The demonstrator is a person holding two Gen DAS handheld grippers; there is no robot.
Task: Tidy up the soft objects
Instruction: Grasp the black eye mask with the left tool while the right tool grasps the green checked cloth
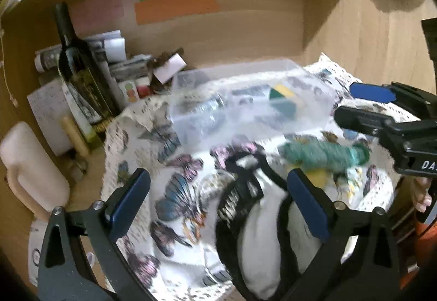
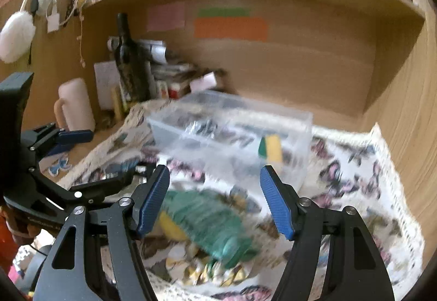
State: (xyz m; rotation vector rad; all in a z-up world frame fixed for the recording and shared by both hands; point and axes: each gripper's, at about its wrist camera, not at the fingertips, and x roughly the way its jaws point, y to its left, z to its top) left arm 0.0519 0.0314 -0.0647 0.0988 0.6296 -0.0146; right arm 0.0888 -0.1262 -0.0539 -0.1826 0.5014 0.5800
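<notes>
Both views blurred. My left gripper has its jaws spread wide and released, nothing pressed between the pads; a white pouch with black straps lies on the butterfly cloth under and between them, its right side just beside my right-hand pad, contact not clear through the blur. My right gripper has its jaws parted and grasping nothing; below the gap lies a green knitted toy with a yellow patch at its left end, resting on the same cloth, apart from both pads as far as I can tell. In the left view the same toy lies just beyond the pouch, and my right gripper reaches in from the right edge above it. Behind the toy stands a clear plastic box on the cloth, a green-and-yellow sponge inside it near the right end. Same box and sponge in the left view. At the back left of the worktop: a dark bottle, upright, and a pale jug near it.
</notes>
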